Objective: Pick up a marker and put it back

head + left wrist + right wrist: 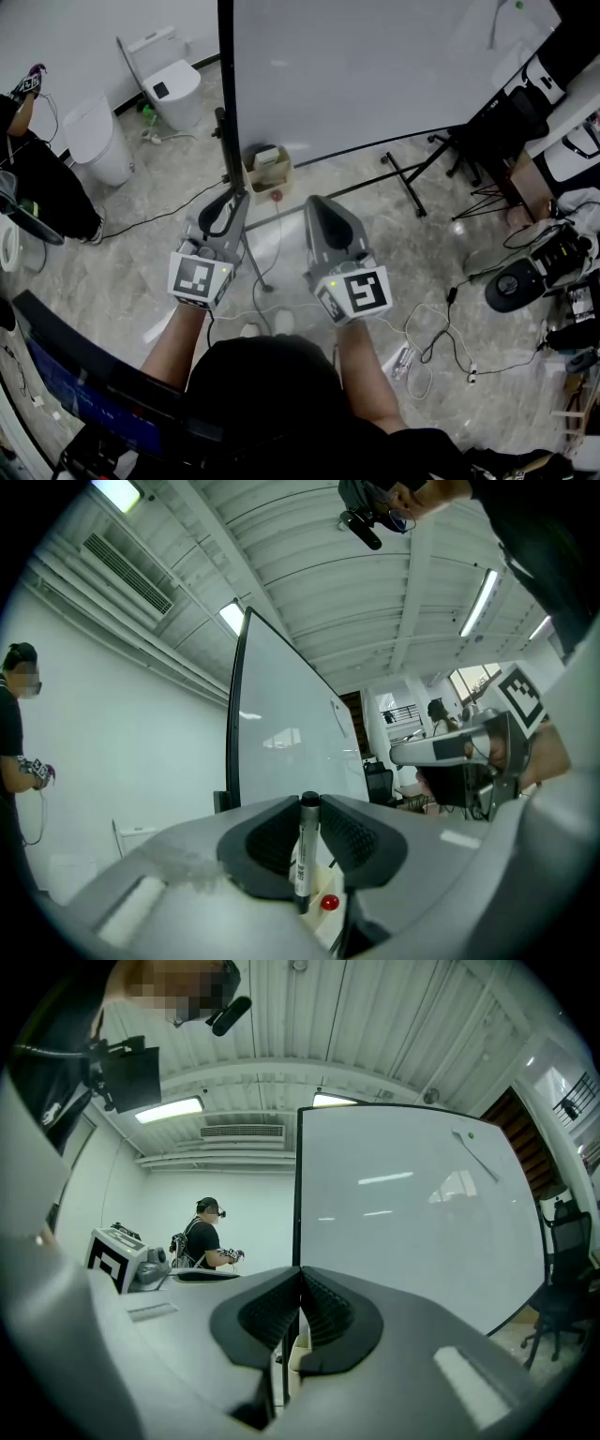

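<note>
My left gripper (309, 806) is shut on a grey marker (303, 855) with a black cap. The marker stands upright between the ribbed pads, cap up, in front of the whiteboard (281, 742). In the head view the left gripper (228, 208) points at the whiteboard's black left post (226, 94), and the marker is hard to make out there. My right gripper (300, 1277) is shut with its pads pressed together and nothing between them. It sits beside the left one (321, 208), facing the whiteboard (375, 66).
A small cream box (267, 169) and a red knob (276, 195) sit at the board's foot. The stand's black legs (408, 178) spread over the floor. White bins (94, 141) stand left, cables (441, 337) and gear (539, 267) right. Another person (206, 1237) stands far off.
</note>
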Demonstrator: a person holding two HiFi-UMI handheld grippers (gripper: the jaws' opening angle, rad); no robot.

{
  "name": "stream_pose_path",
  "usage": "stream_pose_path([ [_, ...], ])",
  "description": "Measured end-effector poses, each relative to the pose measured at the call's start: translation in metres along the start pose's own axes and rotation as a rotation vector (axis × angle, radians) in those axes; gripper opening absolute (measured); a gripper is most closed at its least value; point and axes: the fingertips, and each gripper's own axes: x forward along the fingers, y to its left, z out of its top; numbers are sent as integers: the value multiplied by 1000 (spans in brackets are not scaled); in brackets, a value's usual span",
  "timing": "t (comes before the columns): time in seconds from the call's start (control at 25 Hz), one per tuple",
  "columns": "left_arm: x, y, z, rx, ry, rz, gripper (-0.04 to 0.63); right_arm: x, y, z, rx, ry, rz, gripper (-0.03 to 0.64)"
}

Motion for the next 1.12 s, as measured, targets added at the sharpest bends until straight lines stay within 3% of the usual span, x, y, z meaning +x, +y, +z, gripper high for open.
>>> stream_pose_path([
  [0.56,20,-8,-9,-4,11,-31,78,3,-14,0,12,-39,-1,9],
  [1.12,53,-18,-21,44,16,-76,78,1,-39,-17,16,22,-37,9],
])
